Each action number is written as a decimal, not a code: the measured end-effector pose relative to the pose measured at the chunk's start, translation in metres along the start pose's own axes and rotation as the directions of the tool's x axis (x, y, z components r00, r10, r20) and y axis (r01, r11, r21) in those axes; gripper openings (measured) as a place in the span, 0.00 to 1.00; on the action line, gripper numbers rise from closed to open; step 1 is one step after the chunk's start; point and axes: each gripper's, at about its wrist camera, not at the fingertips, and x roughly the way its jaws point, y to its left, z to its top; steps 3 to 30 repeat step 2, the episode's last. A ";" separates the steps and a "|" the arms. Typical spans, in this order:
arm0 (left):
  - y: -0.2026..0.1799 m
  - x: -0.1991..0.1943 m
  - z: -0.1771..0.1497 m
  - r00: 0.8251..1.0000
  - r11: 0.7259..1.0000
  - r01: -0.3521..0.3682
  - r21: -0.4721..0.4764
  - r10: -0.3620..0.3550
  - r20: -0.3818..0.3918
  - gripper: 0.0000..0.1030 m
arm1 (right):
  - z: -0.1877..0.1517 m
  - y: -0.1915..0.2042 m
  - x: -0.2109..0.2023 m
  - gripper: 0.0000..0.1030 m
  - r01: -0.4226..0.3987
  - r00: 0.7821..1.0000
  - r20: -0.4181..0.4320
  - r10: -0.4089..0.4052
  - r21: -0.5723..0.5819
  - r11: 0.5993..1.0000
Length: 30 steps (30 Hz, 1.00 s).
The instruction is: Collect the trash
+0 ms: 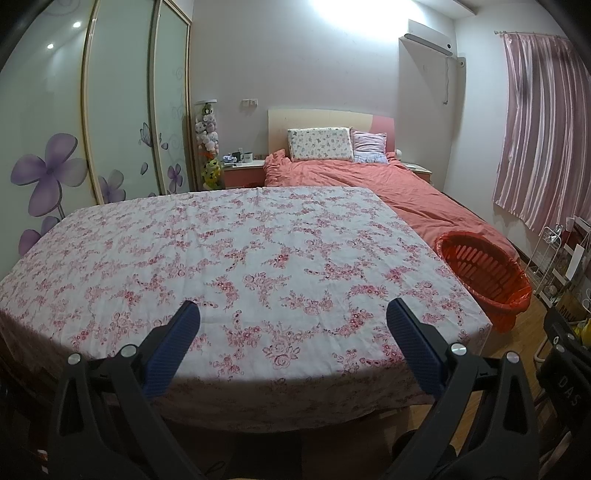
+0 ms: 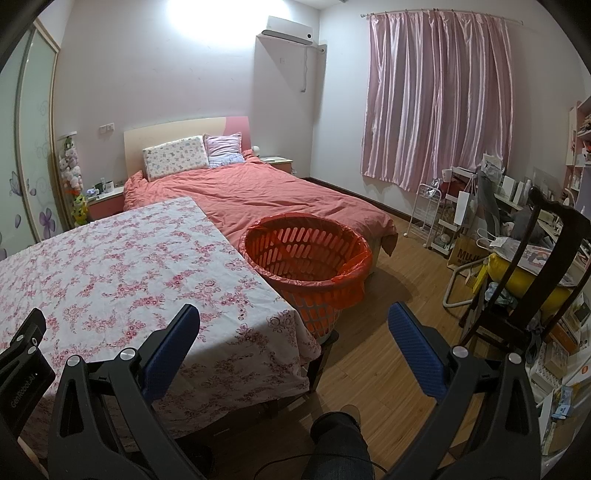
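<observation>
Here the orange bin (image 2: 306, 254), lined with an orange bag, is standing at centre frame beside the floral worktop (image 2: 122, 266); both the left claw (image 1: 293, 314) and the right claw (image 2: 294, 317) are gaping apart, gripping nothing.

a big bed (image 2: 258, 192) with a red cover sits by the white wall (image 2: 166, 81). pink curtains (image 2: 439, 99) hang down. the floor (image 2: 388, 288) is brown wood. a bright light (image 2: 207, 14) shines above.

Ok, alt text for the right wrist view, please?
Open right hand-held gripper hovers over the corner of a floral-clothed table, with an empty orange-lined laundry basket just beyond. Behind: a pink bed and pink curtains.
</observation>
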 end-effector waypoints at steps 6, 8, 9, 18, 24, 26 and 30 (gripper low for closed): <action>0.000 -0.001 -0.002 1.000 1.000 0.001 0.000 -0.001 -0.002 0.96 | 0.000 0.000 0.000 0.98 0.000 1.000 0.001 0.000 0.000 1.000; 0.000 -0.001 -0.002 1.000 1.000 0.001 0.000 -0.001 -0.002 0.96 | 0.000 0.000 0.000 0.98 0.000 1.000 0.001 0.000 0.000 1.000; 0.000 -0.001 -0.002 1.000 1.000 0.001 0.000 -0.001 -0.002 0.96 | 0.000 0.000 0.000 0.98 0.000 1.000 0.001 0.000 0.000 1.000; 0.000 -0.001 -0.002 1.000 1.000 0.001 0.000 -0.001 -0.002 0.96 | 0.000 0.000 0.000 0.98 0.000 1.000 0.001 0.000 0.000 1.000; 0.000 -0.001 -0.002 1.000 1.000 0.001 0.000 -0.001 -0.002 0.96 | 0.000 0.000 0.000 0.98 0.000 1.000 0.001 0.000 0.000 1.000; 0.000 -0.001 -0.002 1.000 1.000 0.001 0.000 -0.001 -0.002 0.96 | 0.000 0.000 0.000 0.98 0.000 1.000 0.001 0.000 0.000 1.000; 0.000 -0.001 -0.002 1.000 1.000 0.001 0.000 -0.001 -0.002 0.96 | 0.000 0.000 0.000 0.98 0.000 1.000 0.001 0.000 0.000 1.000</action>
